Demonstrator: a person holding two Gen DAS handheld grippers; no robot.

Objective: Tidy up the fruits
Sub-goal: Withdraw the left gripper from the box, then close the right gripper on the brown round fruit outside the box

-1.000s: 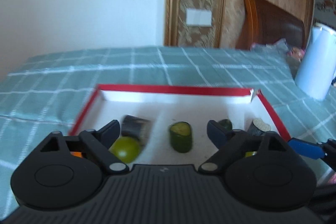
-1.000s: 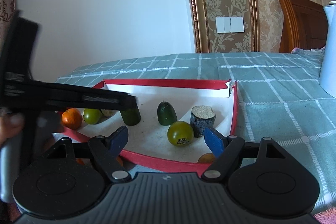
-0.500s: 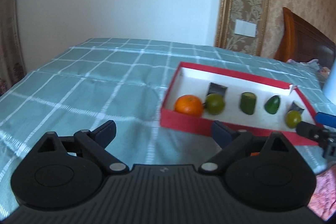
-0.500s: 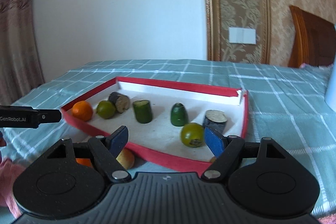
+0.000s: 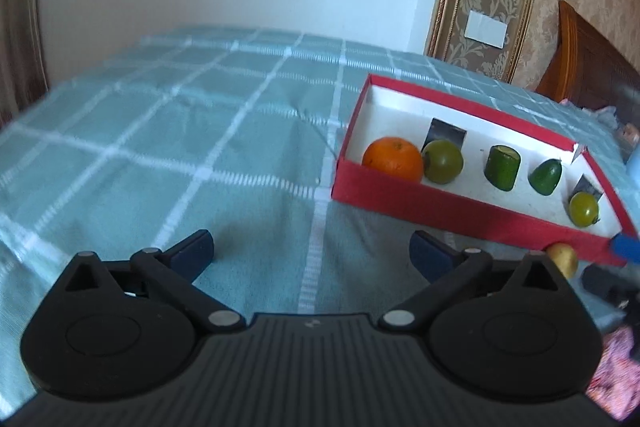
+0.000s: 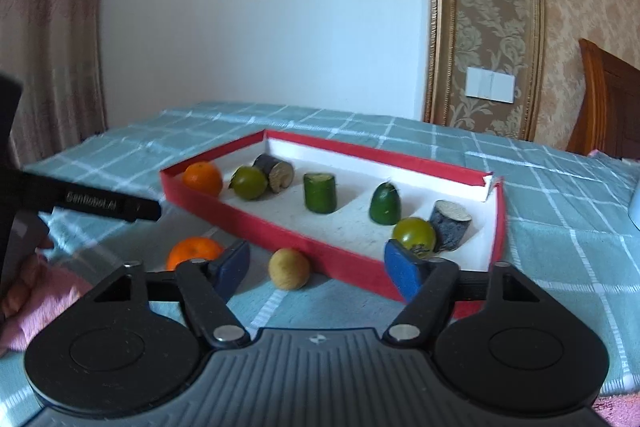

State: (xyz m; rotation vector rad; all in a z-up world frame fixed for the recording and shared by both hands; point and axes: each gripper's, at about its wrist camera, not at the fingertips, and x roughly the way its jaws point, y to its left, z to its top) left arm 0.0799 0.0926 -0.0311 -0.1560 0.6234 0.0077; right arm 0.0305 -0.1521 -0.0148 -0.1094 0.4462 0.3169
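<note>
Small tan fruit, lower centre, outside red box: light, firm, rolls; my right gripper, spread empty, pinches its middle.

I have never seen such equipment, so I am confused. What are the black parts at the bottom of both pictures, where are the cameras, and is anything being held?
No robot: a person holds a hand-held gripper in each hand, each with a forward-looking camera. The black parts are the grippers themselves.

In the left wrist view, the left hand-held gripper is open and empty above a checked green cloth.

In the right wrist view, the right hand-held gripper is also open and empty.

A red tray holds an orange, green fruits and cut pieces. A second orange and a small brown fruit lie on the cloth outside the tray.
</note>
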